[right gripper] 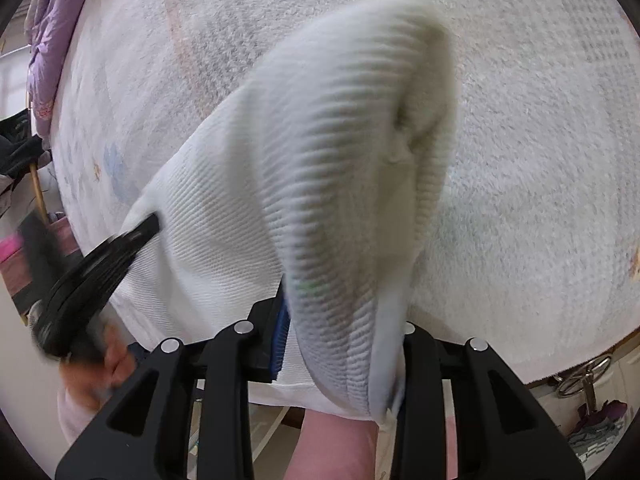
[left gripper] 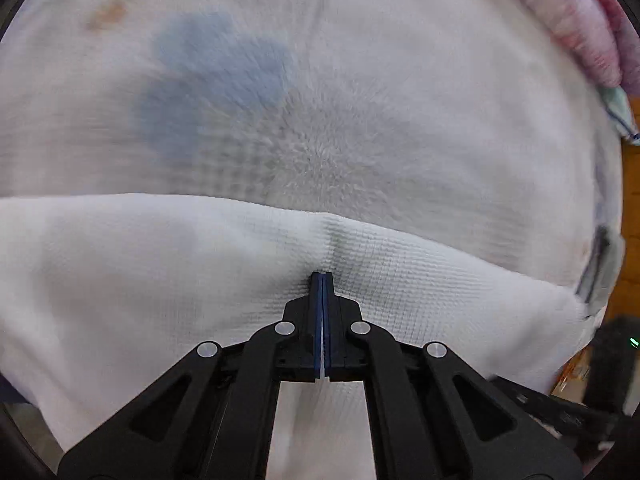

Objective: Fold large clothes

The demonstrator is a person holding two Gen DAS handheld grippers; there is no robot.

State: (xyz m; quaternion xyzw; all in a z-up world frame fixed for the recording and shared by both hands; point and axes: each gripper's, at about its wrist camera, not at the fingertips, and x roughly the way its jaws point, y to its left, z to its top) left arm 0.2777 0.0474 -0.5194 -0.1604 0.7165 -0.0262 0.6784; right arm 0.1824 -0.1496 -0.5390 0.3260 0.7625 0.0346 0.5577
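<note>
Both tools grip white garment (left gripper: 200, 272): left tool (left gripper: 322, 280) pinched tight, right tool (right gripper: 344, 320) part-spread around fold.

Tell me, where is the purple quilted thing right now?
In the right wrist view the purple quilted cloth lies bunched at the far upper left, along the edge of the fluffy white blanket, well away from the white knit garment.

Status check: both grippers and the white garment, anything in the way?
Left gripper shut on white garment. Right gripper holds a thick bunched fold. Fluffy blanket underneath, nothing blocking.
</note>
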